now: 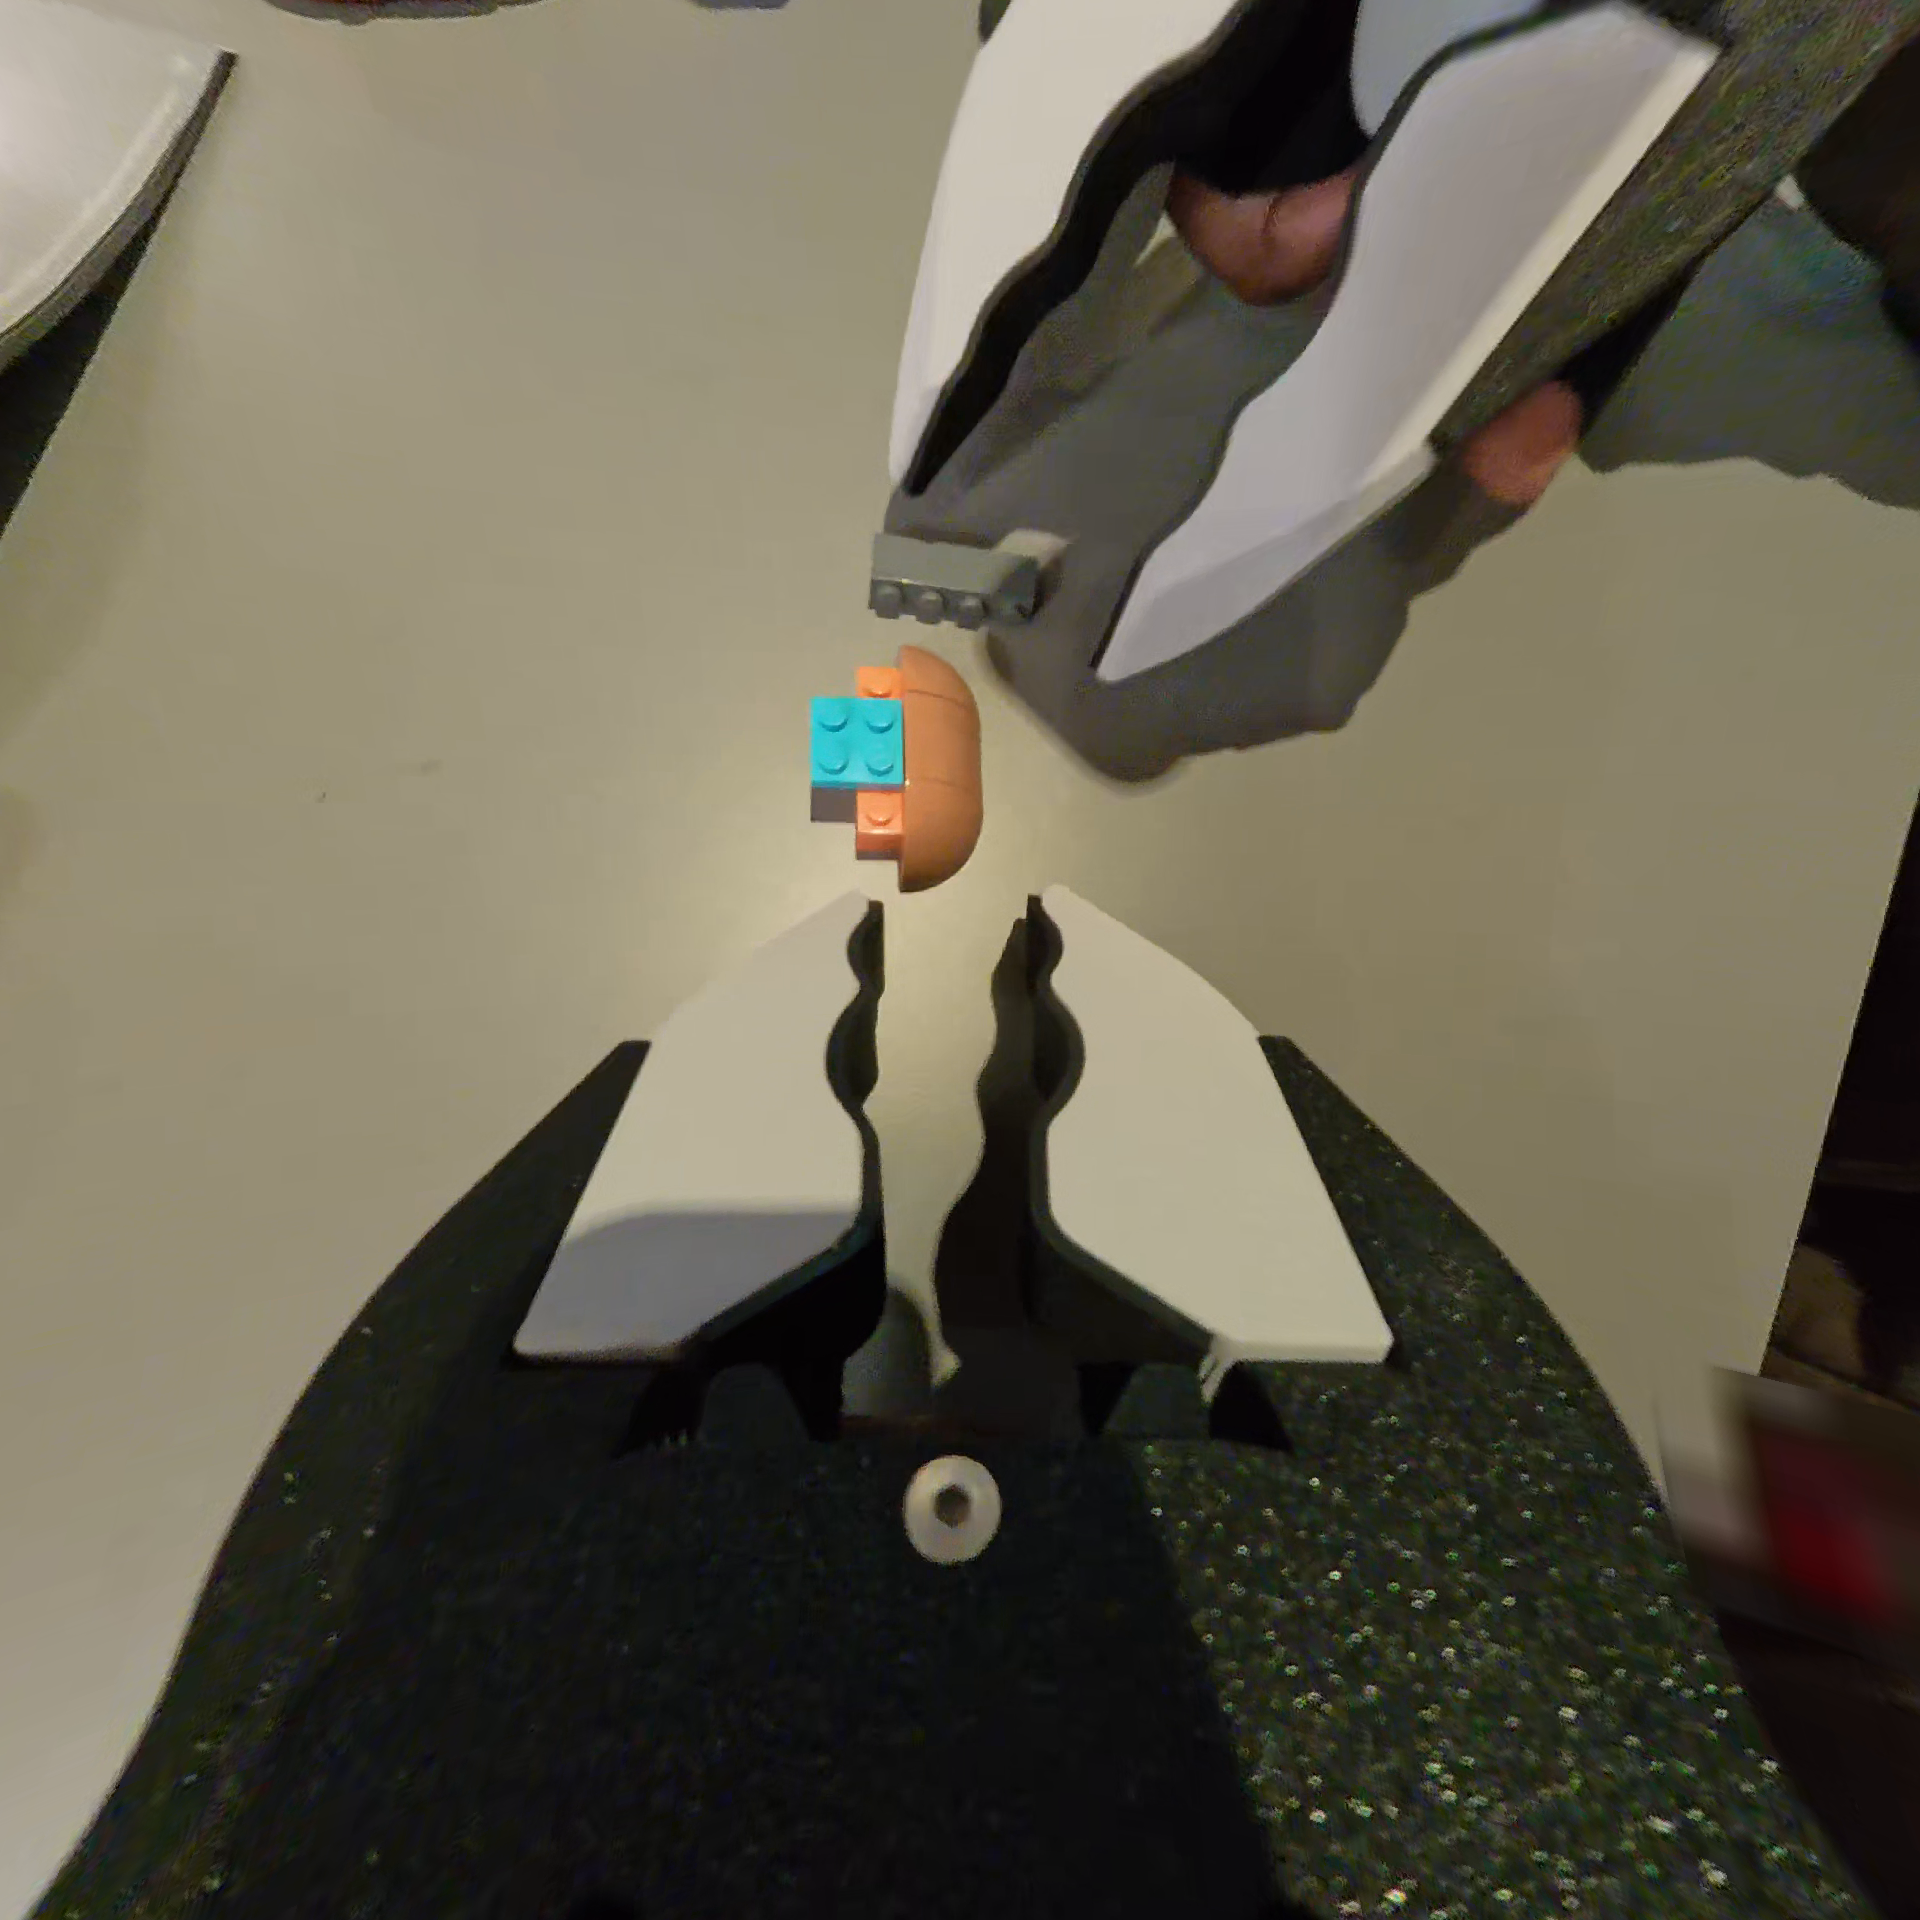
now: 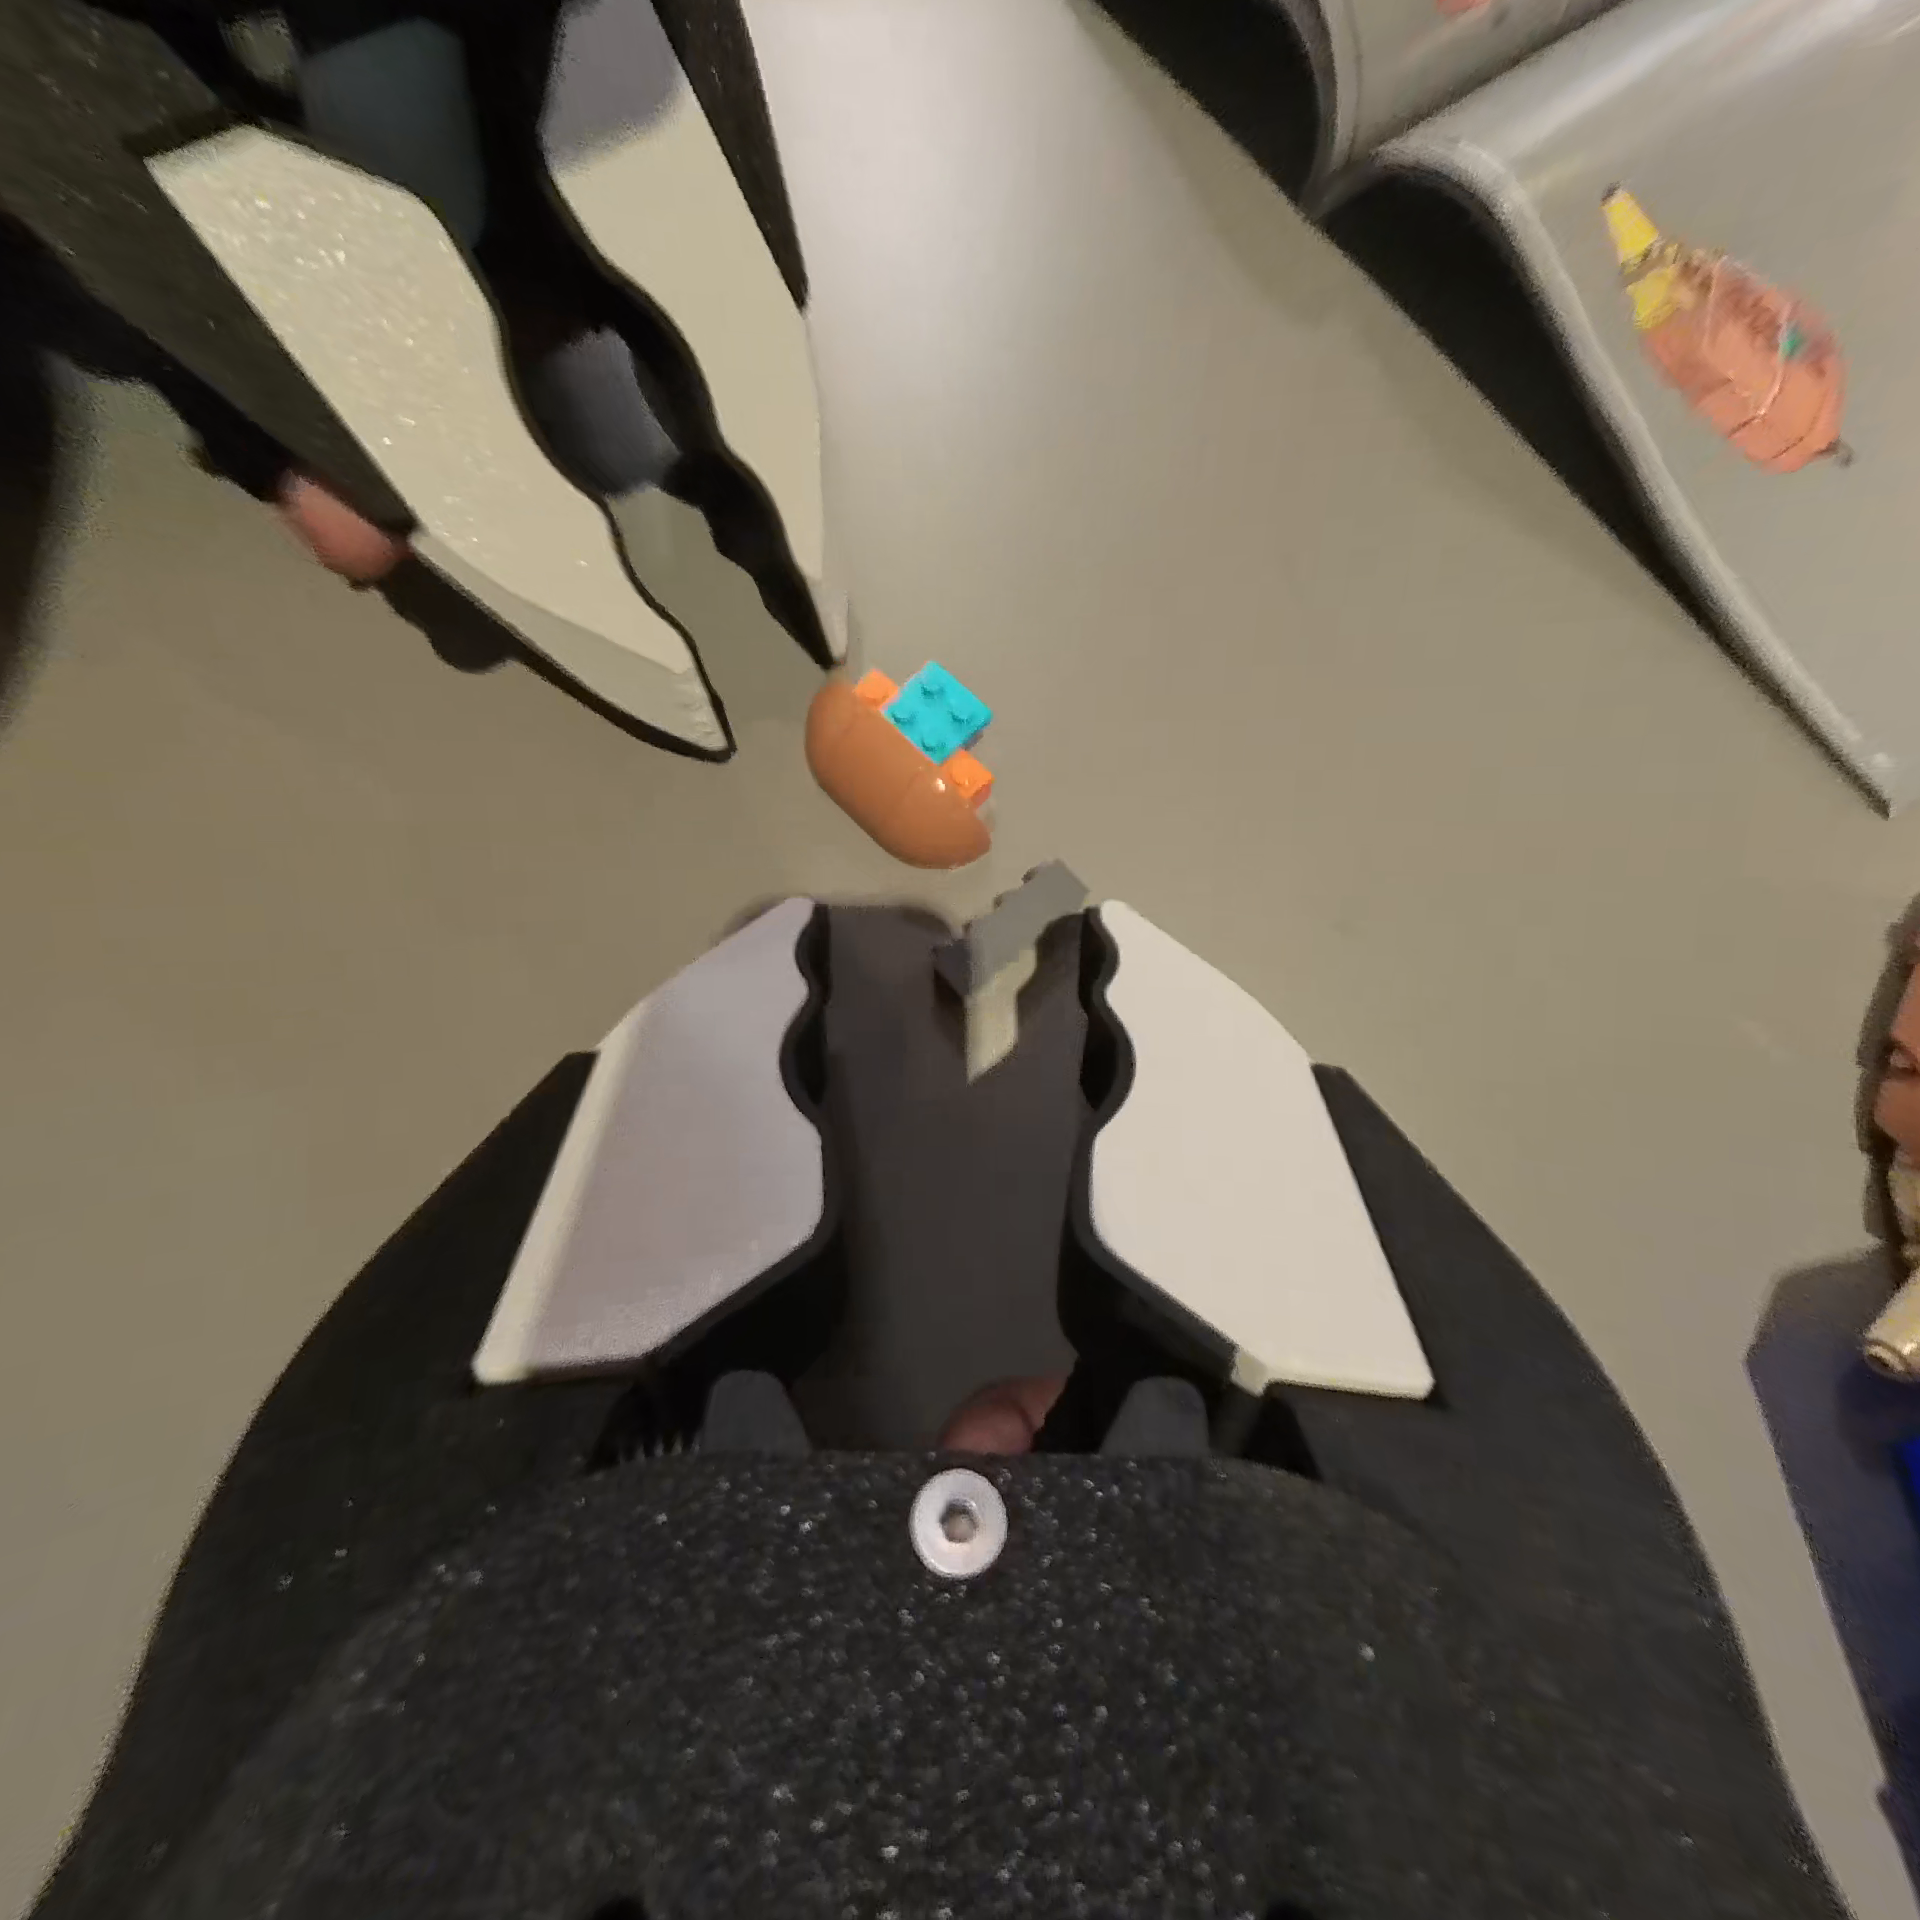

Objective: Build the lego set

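A small lego assembly (image 1: 894, 764), a brown curved piece with orange plates and a teal 2x2 plate on top, lies on the pale table (image 1: 416, 623). My left gripper (image 1: 956, 902) is open and empty, its tips just short of the assembly. My right gripper (image 1: 1013, 582) comes in from the upper right, open, with a grey studded brick (image 1: 954, 589) at its tips beside the assembly. In the right wrist view the grey brick (image 2: 1023, 935) sits between the spread fingers of the right gripper (image 2: 956, 914), nearer the right one. The assembly (image 2: 904, 769) lies just ahead, and the left gripper (image 2: 774, 696) is beyond it.
A curled booklet page with a picture of a model (image 2: 1714, 343) lies at the far right. A white sheet (image 1: 83, 156) lies at the far left. The table's edge (image 1: 1849, 1039) runs close on the right. A person (image 2: 1891, 1143) is beside the table. Tip to tip, the grippers are about 6 cm apart.
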Demonstrator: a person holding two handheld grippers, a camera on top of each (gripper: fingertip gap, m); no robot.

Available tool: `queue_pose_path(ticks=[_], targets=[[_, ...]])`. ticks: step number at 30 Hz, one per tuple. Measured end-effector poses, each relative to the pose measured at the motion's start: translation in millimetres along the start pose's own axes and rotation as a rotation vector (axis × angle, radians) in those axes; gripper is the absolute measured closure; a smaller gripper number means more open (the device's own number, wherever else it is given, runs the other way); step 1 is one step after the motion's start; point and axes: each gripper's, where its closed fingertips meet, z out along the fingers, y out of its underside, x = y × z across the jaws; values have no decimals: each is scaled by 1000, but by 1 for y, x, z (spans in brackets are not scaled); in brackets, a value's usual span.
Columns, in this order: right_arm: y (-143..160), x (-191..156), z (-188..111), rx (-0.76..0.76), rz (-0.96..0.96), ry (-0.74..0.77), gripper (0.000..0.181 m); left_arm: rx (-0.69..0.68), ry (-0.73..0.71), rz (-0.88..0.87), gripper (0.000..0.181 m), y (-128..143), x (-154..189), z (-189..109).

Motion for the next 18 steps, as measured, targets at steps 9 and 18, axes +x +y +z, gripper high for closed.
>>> queue_pose_path(ticks=[9,18], targets=[[-6,-13,21,-49,21,-22,131,47,-4,-57,154,9,6,-12],[-14,-58,24,-41,164,-130,134,22,-100,-63,148,21,-6,-21]])
